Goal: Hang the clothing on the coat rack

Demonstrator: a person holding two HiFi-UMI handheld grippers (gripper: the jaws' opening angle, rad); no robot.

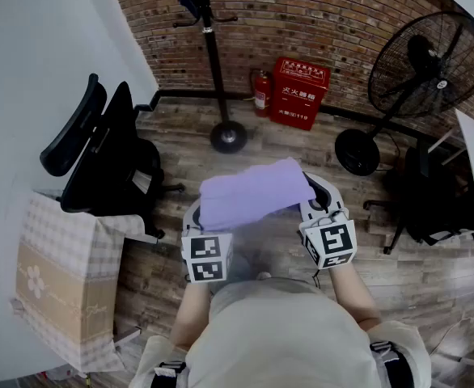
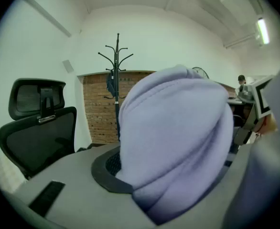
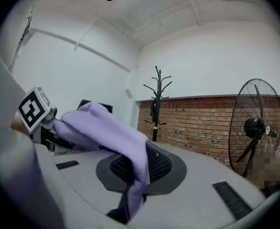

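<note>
Sagging lilac clothing [image 1: 256, 192], softly bunched

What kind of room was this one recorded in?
Probably an office or work room: a black office chair, a coat rack, and a standing fan beside a red fire-extinguisher box along a brick wall.

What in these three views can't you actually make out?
Lilac garment: bunched up in every view, so its type is unclear.
Coat rack: top cut off by the head view's upper edge.
Dark item hanging on it: too small in both gripper views to identify.
Red box: print too small in the head view.
</note>
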